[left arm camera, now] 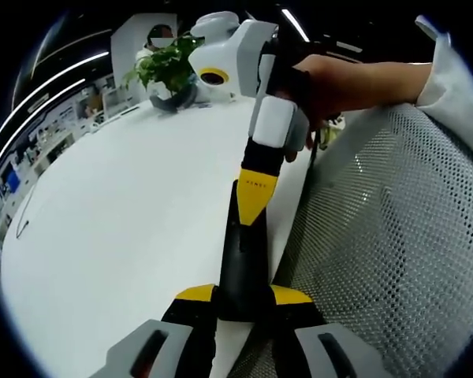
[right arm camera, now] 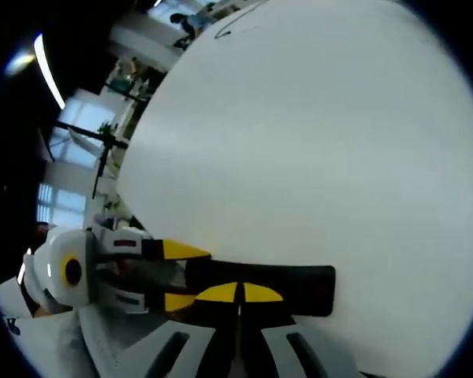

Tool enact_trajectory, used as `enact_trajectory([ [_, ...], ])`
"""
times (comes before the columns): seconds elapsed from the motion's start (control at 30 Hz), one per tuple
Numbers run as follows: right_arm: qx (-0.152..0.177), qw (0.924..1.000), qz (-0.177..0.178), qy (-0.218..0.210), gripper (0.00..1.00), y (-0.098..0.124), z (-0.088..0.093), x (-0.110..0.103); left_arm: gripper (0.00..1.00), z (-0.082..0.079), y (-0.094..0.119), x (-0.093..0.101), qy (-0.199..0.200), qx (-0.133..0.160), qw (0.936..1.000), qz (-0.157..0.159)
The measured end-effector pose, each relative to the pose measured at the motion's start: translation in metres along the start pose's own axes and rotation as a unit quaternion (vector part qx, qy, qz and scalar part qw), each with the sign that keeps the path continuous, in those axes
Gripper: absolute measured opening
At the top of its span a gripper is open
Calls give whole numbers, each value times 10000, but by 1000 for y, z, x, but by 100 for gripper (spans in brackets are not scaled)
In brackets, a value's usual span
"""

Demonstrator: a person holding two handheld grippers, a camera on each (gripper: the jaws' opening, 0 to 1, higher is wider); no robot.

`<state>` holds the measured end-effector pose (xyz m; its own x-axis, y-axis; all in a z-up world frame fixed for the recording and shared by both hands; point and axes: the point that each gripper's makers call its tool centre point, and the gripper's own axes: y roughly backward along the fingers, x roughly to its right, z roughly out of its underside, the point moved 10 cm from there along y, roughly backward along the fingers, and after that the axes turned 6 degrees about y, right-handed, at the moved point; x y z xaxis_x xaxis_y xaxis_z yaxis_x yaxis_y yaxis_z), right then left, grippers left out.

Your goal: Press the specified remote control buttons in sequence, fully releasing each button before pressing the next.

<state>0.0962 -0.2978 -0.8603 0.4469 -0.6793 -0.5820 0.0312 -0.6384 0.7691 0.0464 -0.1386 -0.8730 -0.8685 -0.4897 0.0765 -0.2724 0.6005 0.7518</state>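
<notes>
My left hand-held gripper (left arm camera: 244,303) clamps the black remote control (left arm camera: 243,260) over the white tabletop (left arm camera: 126,228); my right hand-held gripper (right arm camera: 238,295), jaws together, presses it.

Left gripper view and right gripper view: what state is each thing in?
Remote: black, lying on the white table, clamped at one end.
Left claw: shut on the remote.
Right claw: shut, tips pressing down on the remote.
Potted plant: upright on the table's far end.
</notes>
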Motion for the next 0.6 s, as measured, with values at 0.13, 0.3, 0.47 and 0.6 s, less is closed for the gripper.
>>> enact_trajectory([
  [0.13,9,10000,27,38,0,0,0,0,24,0,0,0,-52,6,10000,-5],
  [0.3,26,9998,100,165,0,-1,0,-3,24,1,0,0,-37,15,10000,1],
  [0.47,12,9997,165,197,0,-2,0,-4,24,1,0,0,-36,24,10000,0],
  [0.6,6,9997,152,173,0,-2,-1,-2,24,1,0,0,-48,22,10000,-1],
])
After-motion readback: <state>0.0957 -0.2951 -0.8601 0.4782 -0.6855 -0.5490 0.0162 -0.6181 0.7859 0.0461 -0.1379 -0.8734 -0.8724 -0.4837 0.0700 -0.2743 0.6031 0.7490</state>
